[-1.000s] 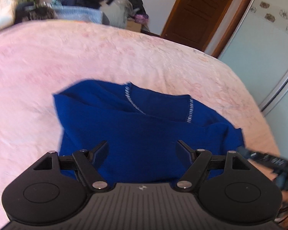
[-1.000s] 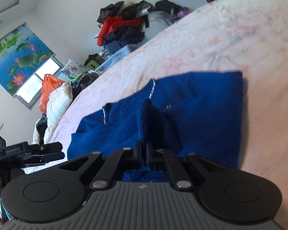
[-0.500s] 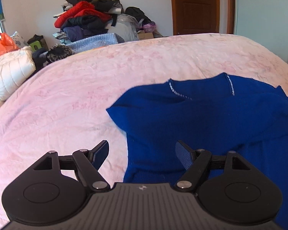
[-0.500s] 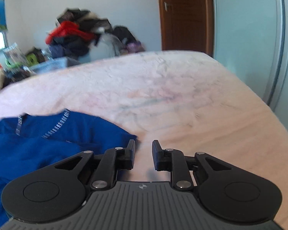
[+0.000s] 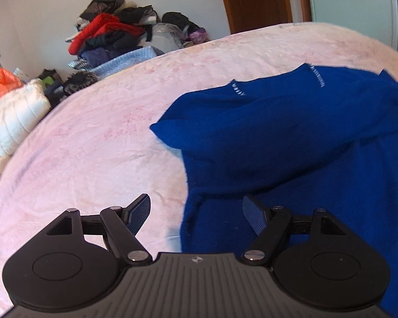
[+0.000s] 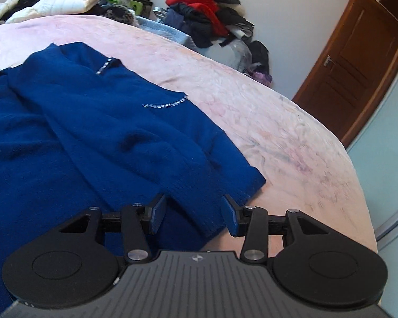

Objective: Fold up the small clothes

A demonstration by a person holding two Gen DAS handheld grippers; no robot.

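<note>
**A:** So the sweater (image 6: pixel 92 137) lies flat-ish on the pink bed (image 6: pixel 278 132), partly folded, a sleeve laid over the body. The collar end with the little silver trims points toward the clothes pile (image 6: pixel 207 13) by the far wall, the hem end comes back toward the cameras. I'd call that its long axis, though the folds blur it a bit.

**B:** What are the grippers doing?

**A:** Left gripper (image 5: pixel 196 213) has its jaws wide apart, straddling the sweater's left edge near the hem, not pinching anything. Right gripper (image 6: pixel 193 212) has its jaws opening, with the cuffed corner of the fabric between them but the pads off it.

**B:** What could go wrong, you reckon?

**A:** My guess: the knit is thick and layered, so a grab there could catch only the top layer, or both layers plus the blanket. Then the fold drags crooked. Also the sleeve looks loose and could slide off when the hem gets lifted.
</note>
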